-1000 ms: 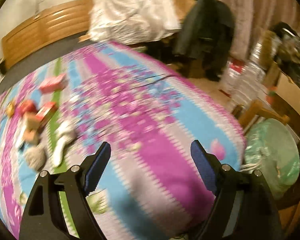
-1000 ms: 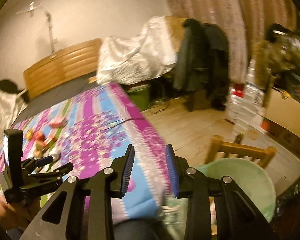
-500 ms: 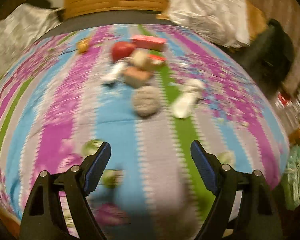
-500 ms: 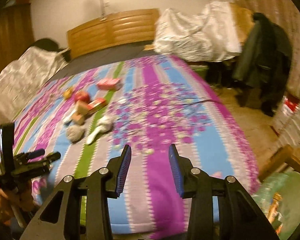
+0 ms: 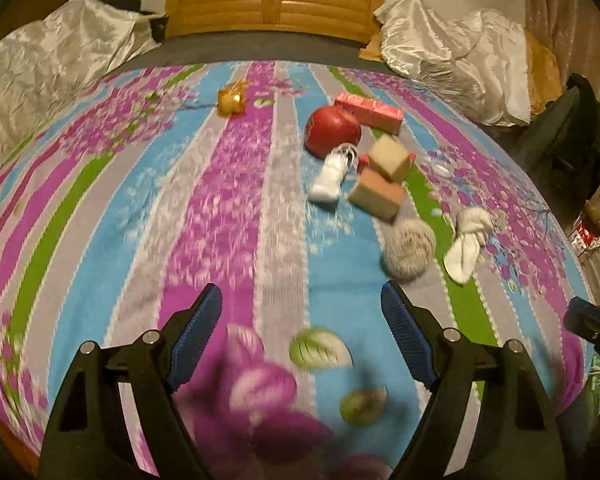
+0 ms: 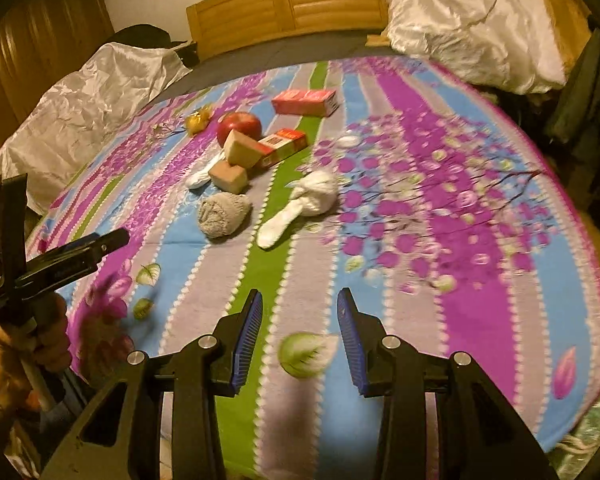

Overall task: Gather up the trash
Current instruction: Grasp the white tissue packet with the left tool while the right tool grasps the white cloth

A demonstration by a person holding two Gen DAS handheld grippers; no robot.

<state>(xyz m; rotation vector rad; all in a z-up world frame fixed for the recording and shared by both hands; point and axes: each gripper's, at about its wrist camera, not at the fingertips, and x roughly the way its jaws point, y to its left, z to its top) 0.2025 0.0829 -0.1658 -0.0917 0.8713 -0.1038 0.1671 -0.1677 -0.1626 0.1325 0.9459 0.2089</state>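
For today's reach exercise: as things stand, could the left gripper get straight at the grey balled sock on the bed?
Probably yes: the left gripper is open, and only bare bedspread lies between it and the grey balled sock.

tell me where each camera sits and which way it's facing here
Left wrist: rides on the left tool, low over the foot of the bed, looking toward the headboard; both open fingers show, with the right tool's tip at the right edge.
Right wrist: rides on the right tool, further right, facing the same way; its open fingers show, plus the left tool and the hand holding it.
Shared: red apple, pink carton, grey sock ball.
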